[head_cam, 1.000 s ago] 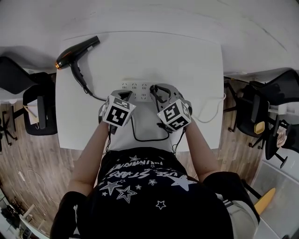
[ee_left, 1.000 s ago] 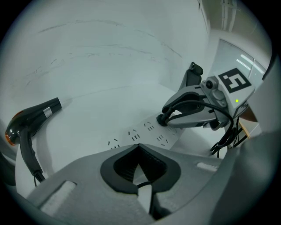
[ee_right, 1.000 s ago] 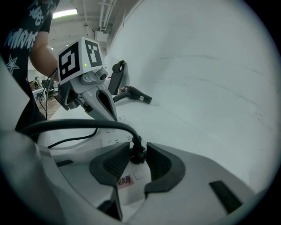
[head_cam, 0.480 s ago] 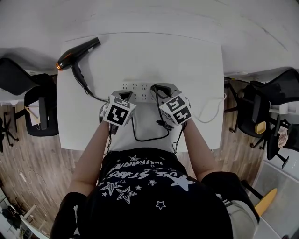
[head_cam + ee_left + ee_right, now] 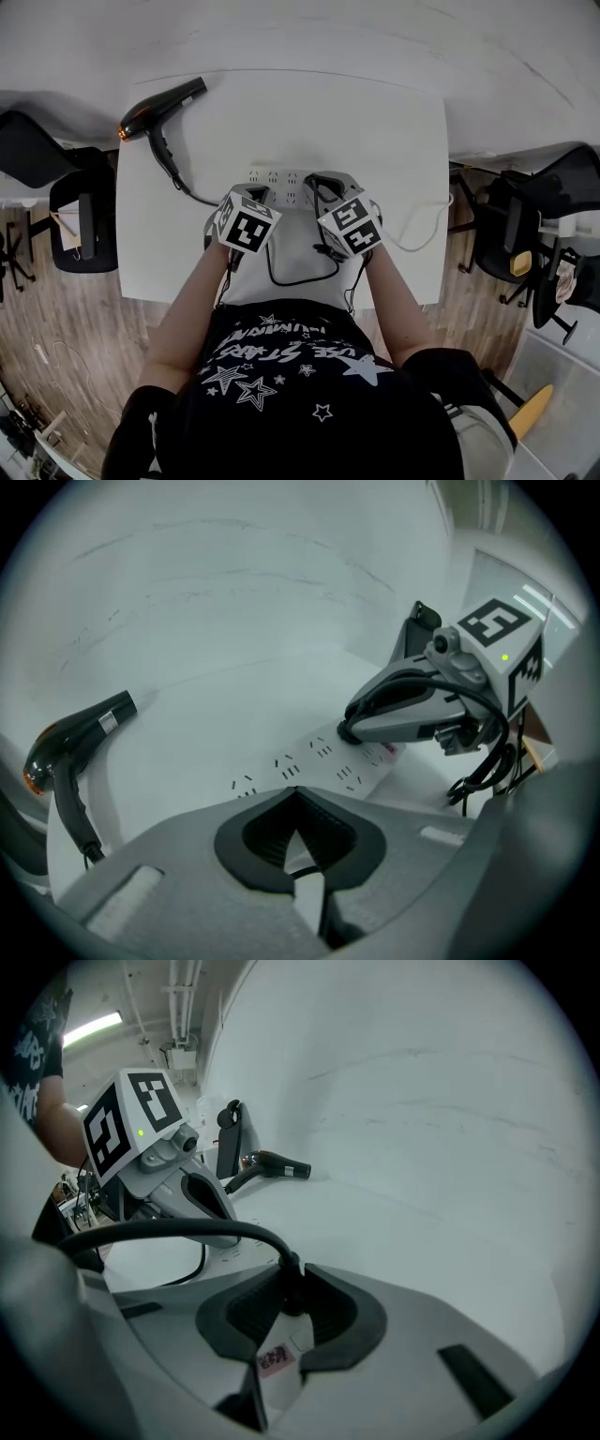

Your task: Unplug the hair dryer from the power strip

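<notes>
The pull has not yet happened, as far as the views show. The right hand-held gripper (image 5: 291, 1279) has just been closing, and its pads now sit against the black plug (image 5: 285, 1299), which stands in a socket toward the right end of the white power strip (image 5: 279, 176). The plug looks seated, with its cord (image 5: 169, 1230) arching away to the left.

The left hand-held gripper (image 5: 298, 803) has its jaw tips together at the near left end of the strip (probably bracing it, though I cannot tell whether it pinches anything).

The hair dryer (image 5: 164, 101) lies untouched at the far left corner of the surface (image 5: 375, 131), well apart from both hands.

What is left, I judge, is the extraction itself: drawing the plug up out of the socket while the strip is held down.
</notes>
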A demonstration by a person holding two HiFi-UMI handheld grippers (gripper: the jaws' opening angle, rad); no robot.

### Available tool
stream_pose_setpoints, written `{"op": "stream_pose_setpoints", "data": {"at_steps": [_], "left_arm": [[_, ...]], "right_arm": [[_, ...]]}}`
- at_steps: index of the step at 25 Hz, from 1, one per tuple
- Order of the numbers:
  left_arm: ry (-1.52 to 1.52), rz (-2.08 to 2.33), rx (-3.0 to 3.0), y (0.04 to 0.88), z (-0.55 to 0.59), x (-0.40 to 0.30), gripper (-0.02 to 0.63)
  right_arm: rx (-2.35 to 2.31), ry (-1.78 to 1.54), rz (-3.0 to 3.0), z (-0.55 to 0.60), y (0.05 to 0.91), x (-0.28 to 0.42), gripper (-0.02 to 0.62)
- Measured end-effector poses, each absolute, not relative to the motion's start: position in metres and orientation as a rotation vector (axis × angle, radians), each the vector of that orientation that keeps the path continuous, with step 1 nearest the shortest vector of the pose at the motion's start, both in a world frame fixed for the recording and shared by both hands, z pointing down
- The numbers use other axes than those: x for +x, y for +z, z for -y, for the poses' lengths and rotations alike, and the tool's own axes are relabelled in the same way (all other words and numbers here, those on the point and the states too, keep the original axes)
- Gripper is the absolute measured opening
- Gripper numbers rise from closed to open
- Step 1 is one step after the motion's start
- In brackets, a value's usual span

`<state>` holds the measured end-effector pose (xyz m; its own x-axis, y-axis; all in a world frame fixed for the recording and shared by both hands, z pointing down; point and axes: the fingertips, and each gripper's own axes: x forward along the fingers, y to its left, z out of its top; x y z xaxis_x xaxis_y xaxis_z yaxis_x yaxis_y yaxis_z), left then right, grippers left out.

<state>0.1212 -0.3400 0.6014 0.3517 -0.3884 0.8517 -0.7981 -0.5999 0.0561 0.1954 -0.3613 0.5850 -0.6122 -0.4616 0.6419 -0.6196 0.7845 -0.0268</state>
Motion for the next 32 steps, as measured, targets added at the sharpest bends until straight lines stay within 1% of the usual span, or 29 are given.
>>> {"op": "stream_pose_setpoints", "data": {"at_steps": [7, 13, 22, 32], "left_arm": [[1.149, 1.024, 2.153, 0.601, 0.3406, 0.1214, 0.008], [1.139, 1.025, 2.152, 0.6004, 0.3403, 0.1215, 0.008], [1.157, 1.038, 2.149, 0.6012, 0.3406, 0.1212, 0.008], [1.146, 1.048, 2.139, 0.6012, 0.3406, 0.1214, 0.008]], "right_arm": [[0.826, 0.448, 2.396, 0.3639, 0.5836, 0.1976, 0.072], [0.803, 0.395, 2.4, 0.3634, 0.5824, 0.1972, 0.071], [0.834, 0.514, 2.449, 0.3656, 0.5832, 0.2004, 0.074], [0.87, 0.474, 2.468, 0.3648, 0.5811, 0.2006, 0.074]]}}
